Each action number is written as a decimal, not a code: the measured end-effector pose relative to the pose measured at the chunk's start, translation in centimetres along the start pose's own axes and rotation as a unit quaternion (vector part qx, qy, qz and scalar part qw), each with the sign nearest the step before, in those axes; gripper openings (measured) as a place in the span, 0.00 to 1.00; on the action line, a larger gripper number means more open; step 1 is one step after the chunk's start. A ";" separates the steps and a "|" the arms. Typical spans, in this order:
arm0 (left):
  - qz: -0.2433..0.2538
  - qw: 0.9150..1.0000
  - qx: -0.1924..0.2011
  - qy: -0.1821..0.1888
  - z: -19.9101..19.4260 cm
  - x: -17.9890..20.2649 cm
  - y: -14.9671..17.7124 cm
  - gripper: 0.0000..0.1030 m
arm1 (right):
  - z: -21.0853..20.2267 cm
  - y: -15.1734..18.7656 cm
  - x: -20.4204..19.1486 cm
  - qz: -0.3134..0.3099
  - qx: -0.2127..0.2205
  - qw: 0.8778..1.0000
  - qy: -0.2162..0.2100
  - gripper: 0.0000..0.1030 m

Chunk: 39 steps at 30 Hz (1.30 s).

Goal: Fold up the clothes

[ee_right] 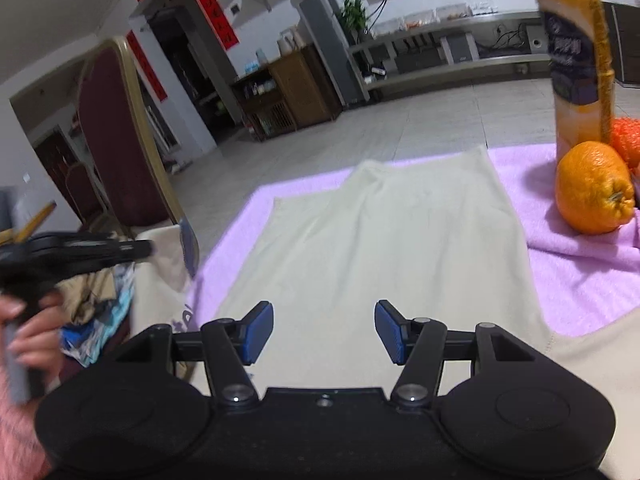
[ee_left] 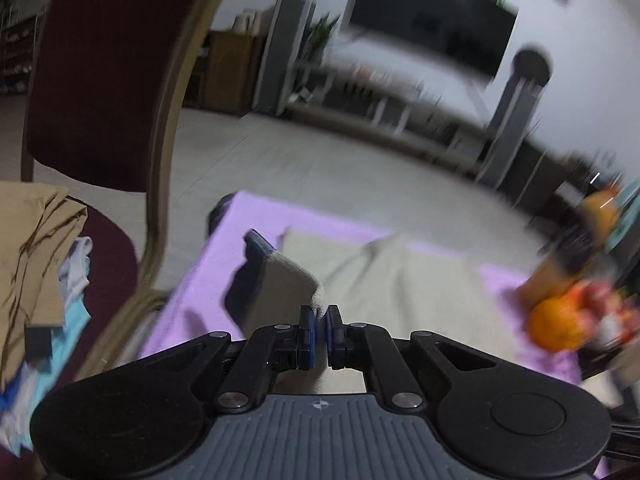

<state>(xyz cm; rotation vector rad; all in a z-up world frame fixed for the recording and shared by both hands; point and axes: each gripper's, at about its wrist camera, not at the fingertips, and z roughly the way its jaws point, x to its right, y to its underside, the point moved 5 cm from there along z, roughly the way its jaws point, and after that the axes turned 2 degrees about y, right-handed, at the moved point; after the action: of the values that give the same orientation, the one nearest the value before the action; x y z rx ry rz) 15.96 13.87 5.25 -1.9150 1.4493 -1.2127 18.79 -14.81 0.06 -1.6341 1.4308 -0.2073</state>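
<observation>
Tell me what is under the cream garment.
The cream garment lies spread on a purple cloth, which shows around its edges. Whatever the purple cloth covers beneath the garment is hidden.

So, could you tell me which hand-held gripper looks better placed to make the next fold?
Left, probably. The left hand-held gripper is shut on the garment's edge and lifts it, while the right hand-held gripper is open above the cloth, holding nothing.

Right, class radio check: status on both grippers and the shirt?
Left gripper shut on cream shirt edge. Right gripper open above it. Orange, bottle alongside.
</observation>
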 end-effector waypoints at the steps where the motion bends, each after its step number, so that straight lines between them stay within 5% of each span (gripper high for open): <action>1: -0.030 0.999 0.003 0.024 -1.3 -0.2 0.7 0.06 | -0.6 -0.1 0.1 0.007 0.004 1.000 -0.004 0.53; 3: -0.092 0.994 -0.011 0.053 -2.7 -1.6 2.5 0.06 | -1.7 0.0 0.4 0.021 0.010 1.000 -0.013 0.53; 5: -0.145 0.987 -0.059 0.038 -2.4 -4.2 5.3 0.08 | -2.7 0.1 0.6 0.024 0.016 0.999 -0.017 0.54; 9: -0.173 0.968 -0.146 -0.105 -1.6 -8.5 9.6 0.07 | -4.1 0.8 1.5 0.028 0.018 0.999 -0.014 0.57; 10: -0.158 0.968 -0.148 -0.123 -2.0 -8.4 9.7 0.08 | -4.3 0.9 1.8 0.033 0.017 0.999 -0.013 0.57; 13: -0.076 0.984 -0.101 -0.124 -3.3 -5.7 8.4 0.35 | -4.8 1.0 2.4 0.048 0.016 0.999 -0.015 0.57; 17: 0.015 0.994 -0.062 -0.090 -3.5 -1.4 7.4 0.38 | -4.6 0.7 2.3 0.046 0.017 0.999 -0.015 0.59; 19: 0.078 0.991 -0.069 -0.087 -2.6 0.9 7.4 0.41 | -4.4 0.9 2.1 0.039 0.011 0.999 -0.015 0.59; 22: 0.231 0.960 -0.085 -0.132 -1.4 4.6 9.1 0.45 | -4.0 1.0 2.0 0.030 0.002 1.000 -0.009 0.59; 27: 0.435 0.879 -0.091 -0.171 -0.7 7.1 12.9 0.47 | -4.3 0.8 2.4 0.045 -0.002 0.999 -0.019 0.60; 31: 0.506 0.835 -0.125 -0.175 1.7 7.0 14.8 0.48 | -4.4 0.8 2.8 0.064 -0.006 0.998 -0.028 0.61; 35: 0.533 0.806 -0.159 -0.204 5.3 6.5 15.2 0.48 | -4.5 0.7 2.9 0.069 -0.005 0.997 -0.033 0.61; 38: 0.591 0.759 -0.174 -0.210 6.5 7.1 16.8 0.42 | -4.4 0.7 2.9 0.068 -0.008 0.997 -0.031 0.61; 39: 0.606 0.746 -0.181 -0.210 6.8 7.1 17.3 0.28 | -4.4 0.7 3.0 0.068 -0.009 0.997 -0.030 0.61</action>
<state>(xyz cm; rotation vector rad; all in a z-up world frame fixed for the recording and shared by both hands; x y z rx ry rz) 12.99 0.25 -8.92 -0.8335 2.1184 0.1217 16.41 -19.55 0.71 -1.5378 1.4949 -0.0668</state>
